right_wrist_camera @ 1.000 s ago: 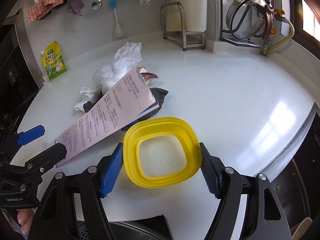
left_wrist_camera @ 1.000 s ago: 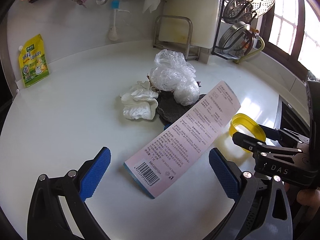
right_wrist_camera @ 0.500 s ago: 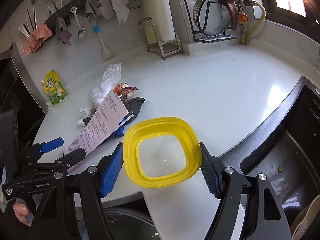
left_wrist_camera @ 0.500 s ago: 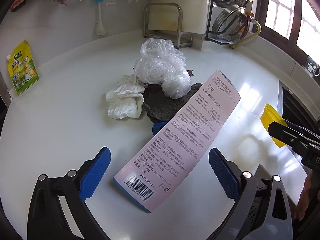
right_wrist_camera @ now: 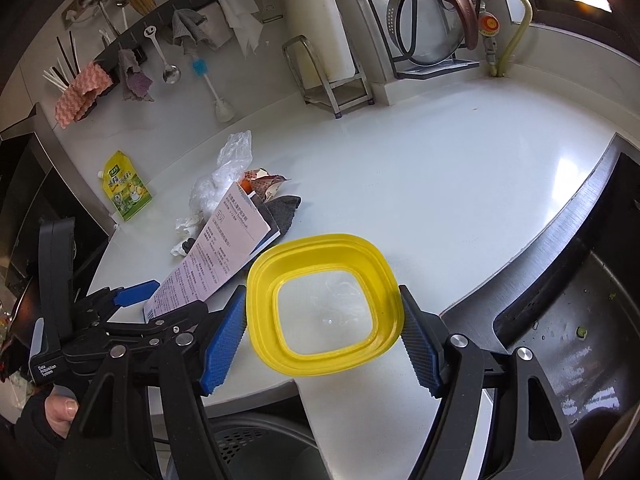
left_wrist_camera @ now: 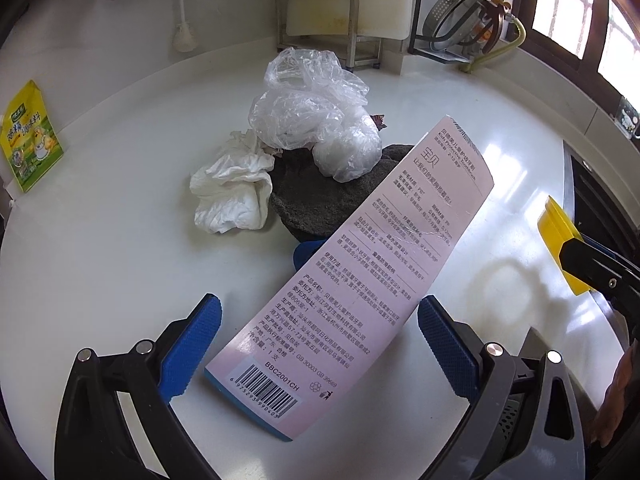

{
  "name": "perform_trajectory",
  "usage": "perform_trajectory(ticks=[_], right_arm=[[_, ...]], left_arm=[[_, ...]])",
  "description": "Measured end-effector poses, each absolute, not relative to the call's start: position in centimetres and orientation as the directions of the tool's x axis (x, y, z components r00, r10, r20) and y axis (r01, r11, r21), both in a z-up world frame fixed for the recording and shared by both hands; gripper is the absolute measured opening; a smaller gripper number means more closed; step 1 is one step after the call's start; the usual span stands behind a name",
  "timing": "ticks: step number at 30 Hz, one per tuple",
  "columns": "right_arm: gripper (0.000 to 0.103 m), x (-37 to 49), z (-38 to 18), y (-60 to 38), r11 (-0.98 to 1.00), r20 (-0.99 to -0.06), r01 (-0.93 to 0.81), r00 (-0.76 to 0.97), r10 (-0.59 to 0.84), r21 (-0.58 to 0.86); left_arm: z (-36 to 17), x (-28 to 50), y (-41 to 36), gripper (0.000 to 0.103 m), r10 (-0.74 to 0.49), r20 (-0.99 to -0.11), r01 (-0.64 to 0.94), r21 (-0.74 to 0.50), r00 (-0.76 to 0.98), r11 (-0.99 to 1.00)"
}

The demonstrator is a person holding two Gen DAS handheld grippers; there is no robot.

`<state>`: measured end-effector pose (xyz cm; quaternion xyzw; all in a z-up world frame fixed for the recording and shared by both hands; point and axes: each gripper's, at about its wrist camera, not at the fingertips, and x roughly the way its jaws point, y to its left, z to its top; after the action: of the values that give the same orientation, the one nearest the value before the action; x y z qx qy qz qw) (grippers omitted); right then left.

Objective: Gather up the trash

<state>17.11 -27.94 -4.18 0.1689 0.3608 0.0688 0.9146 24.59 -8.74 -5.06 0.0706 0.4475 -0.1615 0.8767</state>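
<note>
The yellow lid (right_wrist_camera: 323, 304), square with a clear centre panel, is clamped by its 2 opposite edges between the blue pads of the right tool (right_wrist_camera: 322, 334), lifted clear of the white counter (right_wrist_camera: 440, 184) at its front edge, beside the sink (right_wrist_camera: 580, 320). Part of a perforated bin (right_wrist_camera: 248, 448) shows directly below that edge.

The remaining trash lies in 1 heap toward the counter's left side: a pink toothbrush carton (left_wrist_camera: 352, 276), printed back up with a barcode at its near end, resting partly on a dark grey cloth (left_wrist_camera: 320, 200); a crumpled clear plastic bag (left_wrist_camera: 316, 116) on top of the cloth; a wad of white tissue (left_wrist_camera: 232, 192) touching the cloth's left side; and a torn reddish wrapper (right_wrist_camera: 264, 182) behind them.

The left tool (left_wrist_camera: 320, 344) stands open, its pads straddling the carton's near end without touching it.

A yellow-green seasoning pouch (right_wrist_camera: 125, 190) leans against the back wall at the counter's left rear and appears not to be trash.

Assessment: 1 item is in hand and awaiting disposal; the heap is uncollected. The next move likely calls for carrying the lid over the bin and releasing it, and for closing the left tool across the carton's width, since the carton is flat and may slide on the glossy surface.
</note>
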Motion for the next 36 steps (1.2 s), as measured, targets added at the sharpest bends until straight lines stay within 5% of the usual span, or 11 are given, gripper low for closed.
perform_trajectory(ticks=[9, 14, 19, 36], right_arm=[[0.070, 17.1, -4.5, -28.5, 0.924, -0.625, 0.000, 0.737, 0.259, 0.383], [0.070, 17.1, -4.5, -28.6, 0.923, -0.620, -0.002, 0.740, 0.260, 0.385], [0.070, 17.0, -4.6, -28.5, 0.922, -0.618, -0.003, 0.741, 0.262, 0.387], [0.070, 15.9, -4.1, -27.0, 0.938, -0.624, -0.020, 0.742, 0.245, 0.345]], left_arm=[[-5.1, 24.4, -9.8, 0.094, -0.176, -0.804, 0.356, 0.047, 0.568, 0.933], [-5.0, 23.6, -10.6, 0.071, -0.183, -0.794, 0.393, 0.075, 0.579, 0.917], [-4.9, 23.0, -10.4, 0.059, -0.205, -0.789, 0.396, 0.052, 0.579, 0.917], [-2.1, 19.7, -8.0, 0.055, -0.229, -0.720, 0.339, 0.009, 0.655, 0.941]])
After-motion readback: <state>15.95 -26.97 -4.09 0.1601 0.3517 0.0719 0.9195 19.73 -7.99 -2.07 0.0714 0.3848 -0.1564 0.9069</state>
